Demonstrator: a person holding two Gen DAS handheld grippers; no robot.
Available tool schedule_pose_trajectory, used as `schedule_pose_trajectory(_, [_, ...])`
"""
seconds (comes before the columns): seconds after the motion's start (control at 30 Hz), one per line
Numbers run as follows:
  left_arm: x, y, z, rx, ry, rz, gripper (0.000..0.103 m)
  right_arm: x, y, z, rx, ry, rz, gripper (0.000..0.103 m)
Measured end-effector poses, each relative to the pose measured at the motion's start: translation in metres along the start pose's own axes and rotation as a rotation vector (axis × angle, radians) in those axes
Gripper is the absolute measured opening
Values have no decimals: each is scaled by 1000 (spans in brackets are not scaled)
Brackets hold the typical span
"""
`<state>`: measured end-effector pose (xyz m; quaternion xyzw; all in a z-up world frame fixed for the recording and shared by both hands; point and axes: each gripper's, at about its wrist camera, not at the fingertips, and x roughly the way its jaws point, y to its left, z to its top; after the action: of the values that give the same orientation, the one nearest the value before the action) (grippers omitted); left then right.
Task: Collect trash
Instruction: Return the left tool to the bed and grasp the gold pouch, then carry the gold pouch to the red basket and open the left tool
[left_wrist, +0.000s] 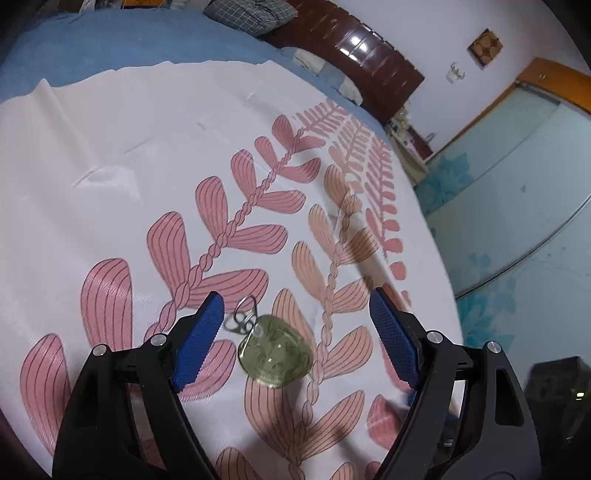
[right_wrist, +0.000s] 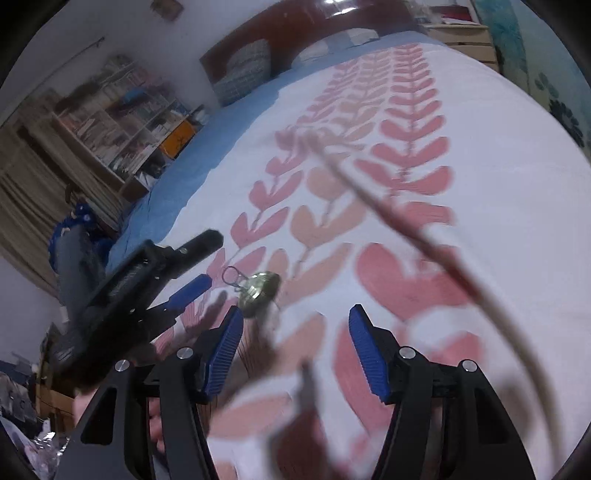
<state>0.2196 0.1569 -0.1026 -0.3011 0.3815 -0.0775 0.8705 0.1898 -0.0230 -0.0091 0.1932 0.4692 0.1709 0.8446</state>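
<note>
Can lid (left_wrist: 275, 356) lies between left fingers (left_wrist: 199, 345), untouched.

Black fingers (left_wrist: 391, 343), blue ribbed pads, silver screws

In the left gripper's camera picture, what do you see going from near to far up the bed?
Round greenish-gold metal lid with pull ring → white bedspread with pink leaf print → blue sheet → grey checked pillow → dark brown wooden headboard.
</note>
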Motion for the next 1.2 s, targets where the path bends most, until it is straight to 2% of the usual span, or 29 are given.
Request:
schedule_pose_trajectory(0.07, [6,3,4,-11,7,-32,78,14,1,1,22,14,-16,60])
schedule_pose_trajectory(0.17, [15,7,6,-15,33,-42,70,25,2,-2,39,26,-41,60])
schedule_pose_trajectory(0.33, [35,20,8,-81,106,-4,45,32,5,-4,33,18,-85,60])
schedule_pose_trajectory(0.43, [39,21,6,-87,128,0,43,33,4,-5,23,7,-86,61])
schedule_pose_trajectory(0.6, [27,27,3,-123,109,-27,43,38,6,0,36,-7,-59,60])
schedule_pose_trajectory(0.77, [27,26,-2,-108,132,-59,43,49,3,6,74,19,-23,58])
schedule_pose_trajectory(0.87, [33,21,-3,-91,154,-66,43,57,5,10,87,22,-19,51])
schedule_pose_trajectory(0.93, [36,20,-4,-92,164,-62,41,69,8,13,80,50,-9,33])
schedule_pose_trajectory(0.97, [39,20,-4,-94,170,-63,37,73,10,14,76,60,-12,28])
schedule_pose_trajectory(1.0, [41,21,-4,-97,178,-66,29,75,11,14,71,61,-20,18])
schedule_pose_trajectory(1.13, [40,24,-5,-116,179,-63,14,77,9,14,84,55,-15,12])
schedule_pose_trajectory(1.2, [39,23,-6,-113,172,-60,11,77,7,16,97,49,-2,12])
